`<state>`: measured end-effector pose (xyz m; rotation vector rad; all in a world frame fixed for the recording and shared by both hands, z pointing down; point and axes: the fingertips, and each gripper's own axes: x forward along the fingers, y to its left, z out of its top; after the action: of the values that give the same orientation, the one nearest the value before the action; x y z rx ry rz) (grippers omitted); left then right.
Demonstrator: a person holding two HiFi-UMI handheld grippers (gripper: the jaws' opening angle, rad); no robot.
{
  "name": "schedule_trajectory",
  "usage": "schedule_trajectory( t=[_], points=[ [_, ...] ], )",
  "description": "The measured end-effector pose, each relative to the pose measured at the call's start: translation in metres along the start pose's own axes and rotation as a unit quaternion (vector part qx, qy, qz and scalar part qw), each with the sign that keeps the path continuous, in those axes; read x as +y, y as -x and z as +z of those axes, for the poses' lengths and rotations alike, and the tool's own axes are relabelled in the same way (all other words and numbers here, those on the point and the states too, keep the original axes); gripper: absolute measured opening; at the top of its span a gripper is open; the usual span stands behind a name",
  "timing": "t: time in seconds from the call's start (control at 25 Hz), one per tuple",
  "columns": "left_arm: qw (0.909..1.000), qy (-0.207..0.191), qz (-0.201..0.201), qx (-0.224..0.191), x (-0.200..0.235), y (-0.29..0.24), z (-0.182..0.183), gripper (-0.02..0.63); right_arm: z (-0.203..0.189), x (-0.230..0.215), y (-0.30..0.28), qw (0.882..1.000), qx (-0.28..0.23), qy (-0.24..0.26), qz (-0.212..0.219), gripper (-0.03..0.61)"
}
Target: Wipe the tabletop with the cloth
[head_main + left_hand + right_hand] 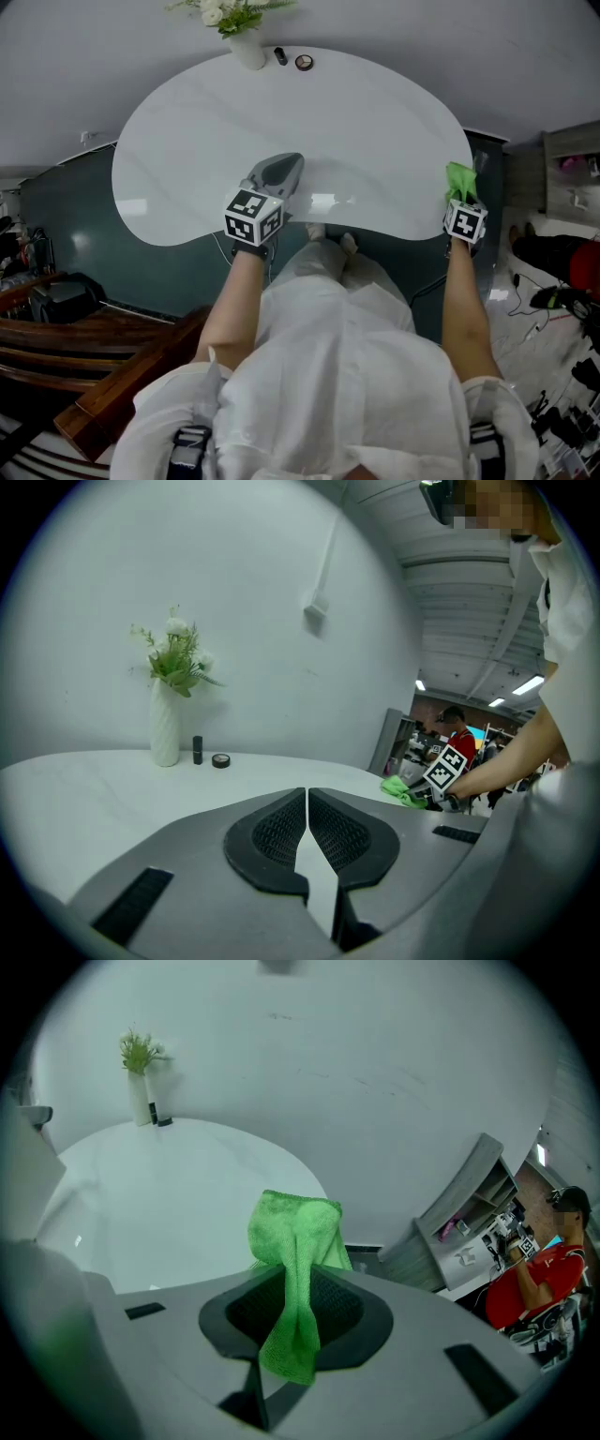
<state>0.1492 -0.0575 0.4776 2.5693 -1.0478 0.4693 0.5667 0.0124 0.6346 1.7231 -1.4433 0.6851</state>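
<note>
A white, rounded tabletop [234, 122] fills the middle of the head view. My right gripper [460, 192] is at its right edge, shut on a bright green cloth [459, 178] that sticks out past the jaws. In the right gripper view the green cloth [292, 1260] is pinched between the dark pads and stands up bunched over the tabletop [159, 1194]. My left gripper [281, 172] rests over the near middle of the table, shut with nothing in it. The left gripper view shows its pads [272, 832] pressed together, and the green cloth [403, 789] far off at right.
A white vase with flowers [246, 37] stands at the table's far edge, with a small dark bottle [280, 56] and a round lid [304, 63] beside it. Wooden furniture [84, 356] lies at lower left. Shelves and clutter [562, 187] stand at right. A person in red [539, 1279] sits far off.
</note>
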Motion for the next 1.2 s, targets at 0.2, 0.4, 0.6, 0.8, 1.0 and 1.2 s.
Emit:
schedule_trajectory(
  t=[0.2, 0.4, 0.6, 0.8, 1.0, 1.2],
  points=[
    [0.9999, 0.006, 0.008, -0.002, 0.02, 0.006, 0.004, 0.021, -0.003, 0.002, -0.006, 0.997, 0.058, -0.036, -0.02, 0.069],
    [0.9997, 0.015, 0.019, -0.001, 0.044, 0.016, 0.004, 0.021, 0.039, 0.043, -0.014, 0.999, 0.019, -0.034, 0.006, 0.069],
    [0.9993, 0.026, 0.026, -0.004, 0.066, 0.019, 0.003, 0.021, 0.068, 0.092, -0.019, 1.0, 0.004, -0.015, 0.02, 0.069],
    [0.9987, 0.037, 0.035, -0.007, 0.09, 0.025, 0.003, 0.021, 0.104, 0.154, -0.018, 0.999, -0.014, 0.002, 0.049, 0.069],
    [0.9981, 0.046, 0.041, -0.009, 0.111, 0.026, 0.003, 0.021, 0.134, 0.224, -0.017, 0.994, -0.029, 0.043, 0.097, 0.069],
    [0.9979, 0.05, 0.041, -0.008, 0.131, 0.024, 0.004, 0.021, 0.159, 0.29, -0.01, 0.986, -0.031, 0.084, 0.14, 0.069]
  ],
)
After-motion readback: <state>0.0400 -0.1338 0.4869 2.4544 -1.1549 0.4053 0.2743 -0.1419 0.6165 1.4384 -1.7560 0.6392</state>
